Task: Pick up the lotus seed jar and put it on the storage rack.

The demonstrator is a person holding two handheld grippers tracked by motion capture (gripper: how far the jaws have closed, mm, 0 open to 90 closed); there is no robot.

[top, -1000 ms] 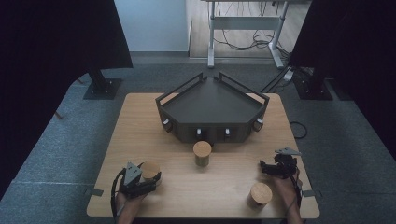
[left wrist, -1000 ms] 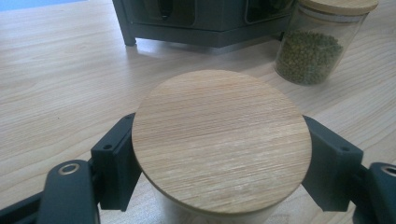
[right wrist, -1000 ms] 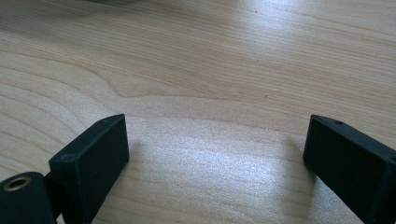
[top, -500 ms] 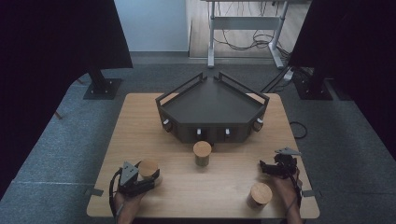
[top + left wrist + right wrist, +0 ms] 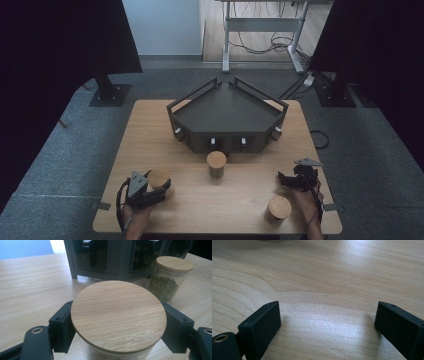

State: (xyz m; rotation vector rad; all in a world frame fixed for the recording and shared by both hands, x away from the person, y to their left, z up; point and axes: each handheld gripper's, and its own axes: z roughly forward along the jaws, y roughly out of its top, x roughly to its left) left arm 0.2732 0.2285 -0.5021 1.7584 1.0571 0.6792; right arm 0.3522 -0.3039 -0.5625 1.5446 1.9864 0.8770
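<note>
The left gripper [image 5: 152, 189] stood with its jaws set around a glass jar [image 5: 118, 317] with a bamboo lid, one jaw at each side just below the lid rim. Contact appeared made on both sides, so the jar was judged gripped; it rested on the table [image 5: 150, 135] near the front left corner. The right gripper [image 5: 327, 327] was spread wide and held nothing, its jaws low over bare wood.

Ahead of the left gripper and slightly to its right stood a second jar [image 5: 170, 280], filled with green beans, with the dark rack [image 5: 227, 117] directly behind it. A third jar [image 5: 278, 209] stood just beside the right gripper, on the person's side.

Probable faults from this position:
- Slip: smooth glass held high, near the lid, could rotate or drop if lifted quickly.
- Collision: a forward carry could strike the second jar.
- Lid separation, if the jaws caught the rim.
</note>
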